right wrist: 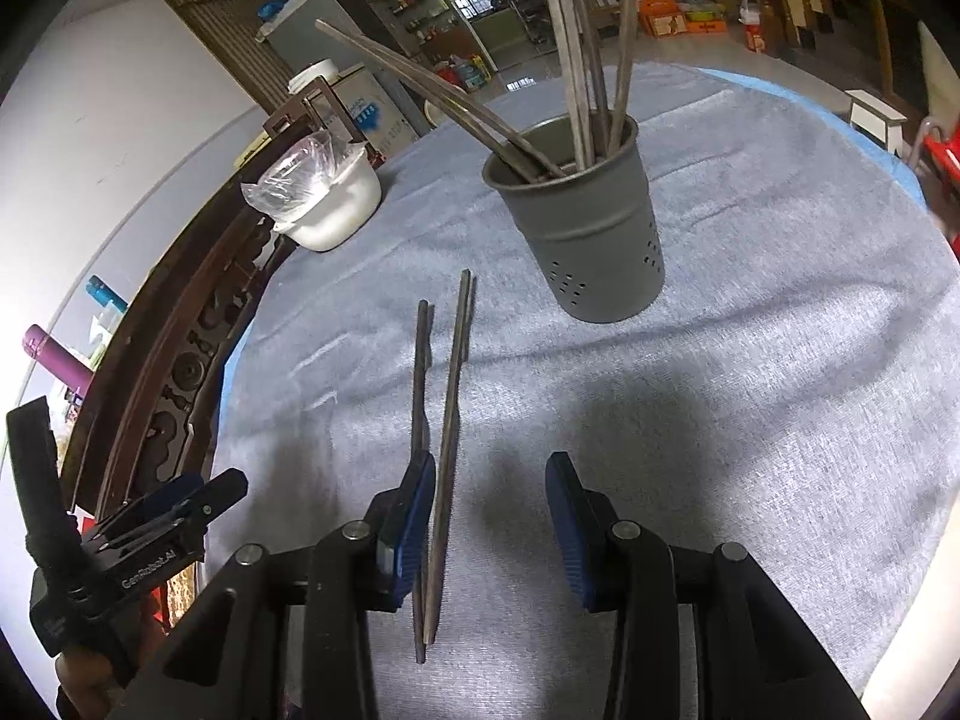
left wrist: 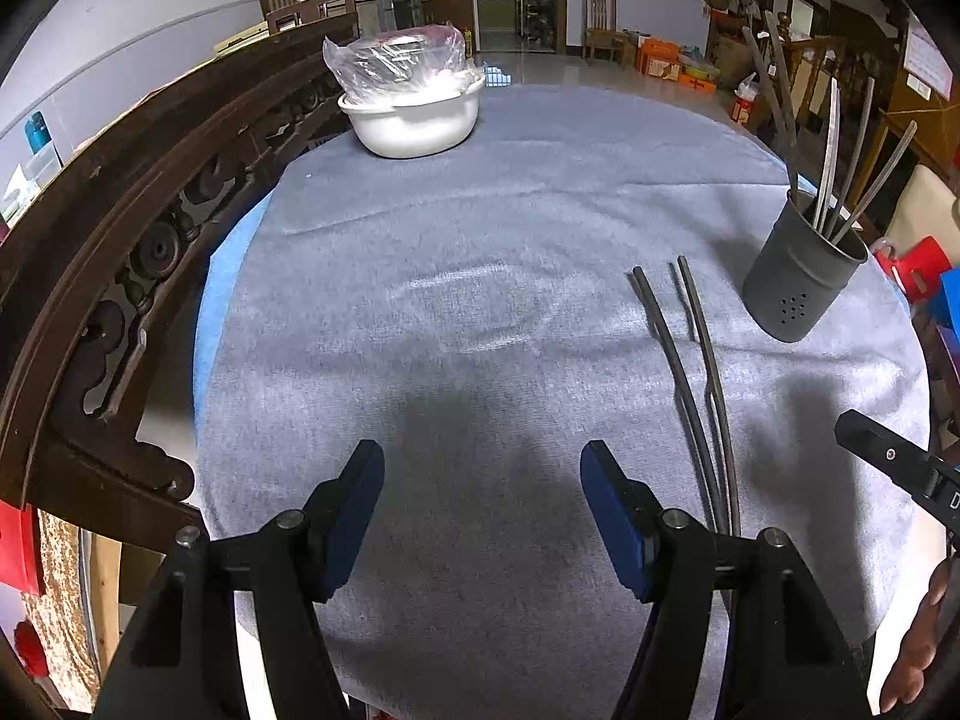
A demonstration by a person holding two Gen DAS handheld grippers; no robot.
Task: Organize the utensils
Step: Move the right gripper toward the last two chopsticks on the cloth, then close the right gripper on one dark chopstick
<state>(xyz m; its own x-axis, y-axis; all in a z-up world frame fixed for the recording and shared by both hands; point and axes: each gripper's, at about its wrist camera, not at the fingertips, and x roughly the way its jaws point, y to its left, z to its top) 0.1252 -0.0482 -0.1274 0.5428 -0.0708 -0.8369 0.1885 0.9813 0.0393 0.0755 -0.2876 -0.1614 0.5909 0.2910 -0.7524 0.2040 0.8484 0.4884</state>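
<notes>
Two dark chopsticks (left wrist: 696, 384) lie side by side on the grey cloth, right of my left gripper (left wrist: 483, 510), which is open and empty above the cloth. In the right wrist view the same chopsticks (right wrist: 447, 420) run from under my left finger toward the holder; my right gripper (right wrist: 489, 528) is open over their near ends, holding nothing. A dark grey perforated utensil holder (left wrist: 801, 276) stands at the right with several chopsticks upright in it; it also shows in the right wrist view (right wrist: 579, 222).
A white bowl with a clear plastic bag (left wrist: 414, 108) sits at the far edge of the round table, also in the right wrist view (right wrist: 324, 198). A carved dark wooden chair back (left wrist: 120, 252) curves along the left. The other gripper (right wrist: 120, 546) shows low left.
</notes>
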